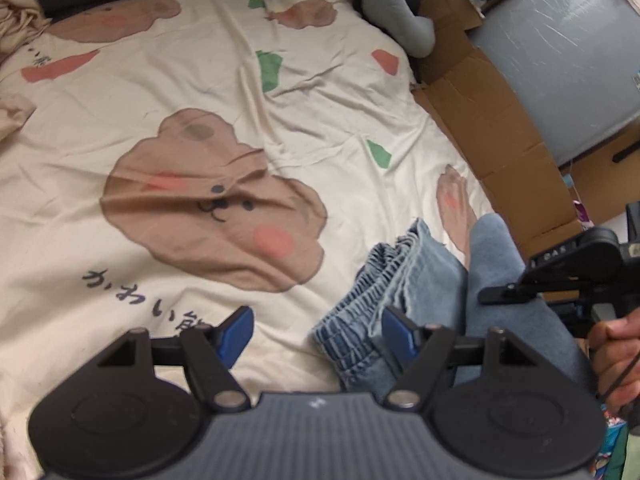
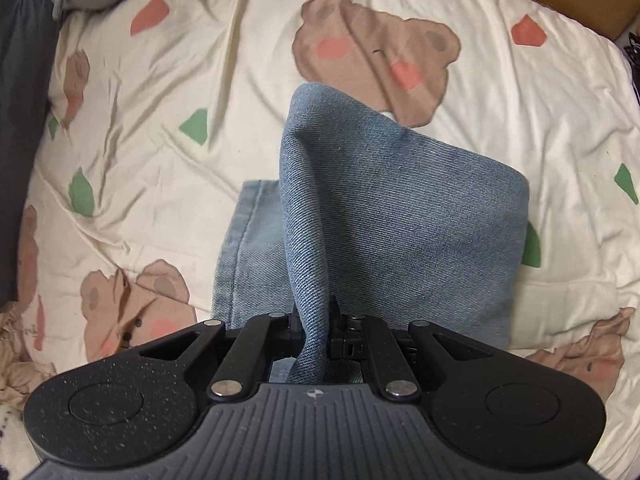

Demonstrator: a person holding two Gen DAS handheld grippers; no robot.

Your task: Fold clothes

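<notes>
Right gripper [image 2: 314, 332]: clamped on a fold of blue denim garment [image 2: 384, 208], lifted into a peak at 12 o'clock. Left gripper [image 1: 316, 330]: jaws spread, empty, garment's elastic waistband [image 1: 360, 300] at its 1 o'clock. Beyond: cream bear-print bedsheet [image 1: 180, 80]; cardboard [image 1: 492, 120] at 2 o'clock.

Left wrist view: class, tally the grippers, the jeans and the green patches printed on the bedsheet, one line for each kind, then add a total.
Grippers: 2, the left gripper and the right gripper
Jeans: 1
Green patches: 3
Total: 6
</notes>
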